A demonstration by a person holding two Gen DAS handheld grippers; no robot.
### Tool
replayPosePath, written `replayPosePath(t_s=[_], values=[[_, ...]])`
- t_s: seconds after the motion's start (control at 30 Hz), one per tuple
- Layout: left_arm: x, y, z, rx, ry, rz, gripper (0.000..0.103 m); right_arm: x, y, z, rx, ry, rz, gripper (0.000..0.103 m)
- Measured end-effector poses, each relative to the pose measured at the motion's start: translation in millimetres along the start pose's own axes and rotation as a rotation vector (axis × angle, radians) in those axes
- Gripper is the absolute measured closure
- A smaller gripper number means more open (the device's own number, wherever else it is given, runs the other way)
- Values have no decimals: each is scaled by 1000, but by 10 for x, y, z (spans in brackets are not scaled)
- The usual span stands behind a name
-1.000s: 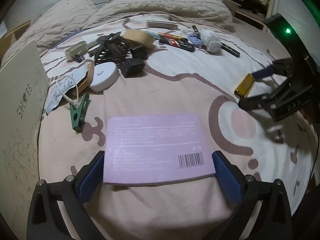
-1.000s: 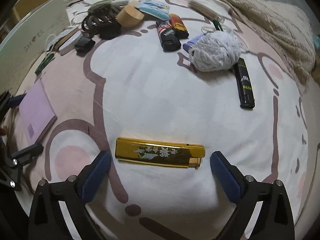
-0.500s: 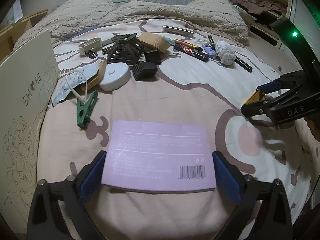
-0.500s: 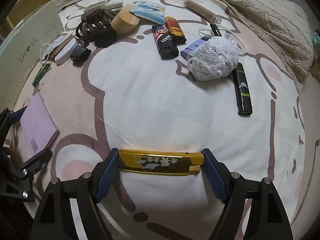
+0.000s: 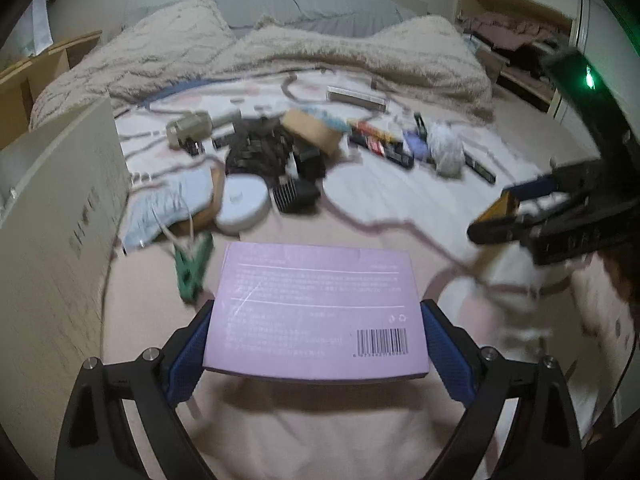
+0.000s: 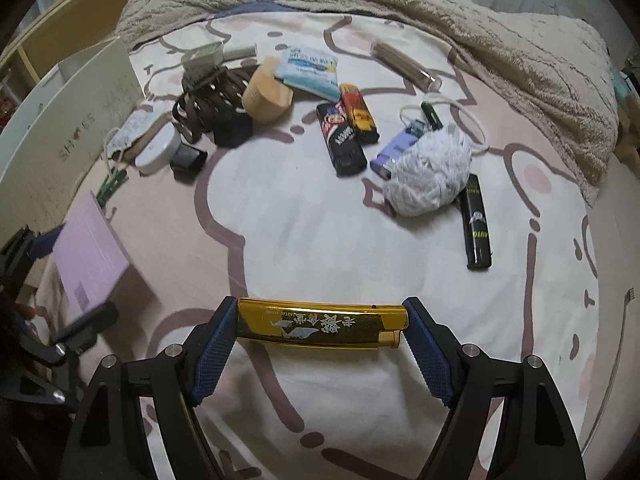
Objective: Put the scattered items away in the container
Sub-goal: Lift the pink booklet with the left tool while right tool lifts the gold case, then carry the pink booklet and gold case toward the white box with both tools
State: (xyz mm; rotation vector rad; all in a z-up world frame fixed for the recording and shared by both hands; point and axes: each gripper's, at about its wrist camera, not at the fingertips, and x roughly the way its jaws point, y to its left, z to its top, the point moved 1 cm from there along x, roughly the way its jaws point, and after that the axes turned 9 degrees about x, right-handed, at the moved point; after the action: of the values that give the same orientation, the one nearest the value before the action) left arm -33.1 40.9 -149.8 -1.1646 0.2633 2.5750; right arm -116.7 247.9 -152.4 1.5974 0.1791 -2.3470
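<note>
Left wrist view: left claw [image 5: 316, 344] clamps the purple card [image 5: 316, 304] across its width, lifted off the bed; the shoe box [image 5: 52, 216] stands along the bed's left edge, nearer this hand. Right claw [image 6: 320, 332] grips the gold lighter [image 6: 320, 322] endwise, farther from it.

A home bedroom: a bed [image 5: 392, 200] with printed sheet, fuzzy blanket [image 6: 500, 52] and grey pillows [image 5: 320, 10].
</note>
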Motion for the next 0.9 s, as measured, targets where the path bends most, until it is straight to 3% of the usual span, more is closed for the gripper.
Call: replayPosePath(t_s=[0.23, 0.4, 0.6, 0.9], values=[[-221, 178, 379, -21, -93, -7, 7, -208, -54, 173, 41, -55, -4, 22], [-356, 292, 612, -39, -144, 2, 7, -450, 159, 198, 79, -111, -10, 22], [-551, 558, 807, -117, -192, -7, 7, -660, 173, 407, 120, -189, -3, 21], [-885, 1080, 726, -198, -249, 116, 7, -832, 434, 613, 152, -247, 48, 21]])
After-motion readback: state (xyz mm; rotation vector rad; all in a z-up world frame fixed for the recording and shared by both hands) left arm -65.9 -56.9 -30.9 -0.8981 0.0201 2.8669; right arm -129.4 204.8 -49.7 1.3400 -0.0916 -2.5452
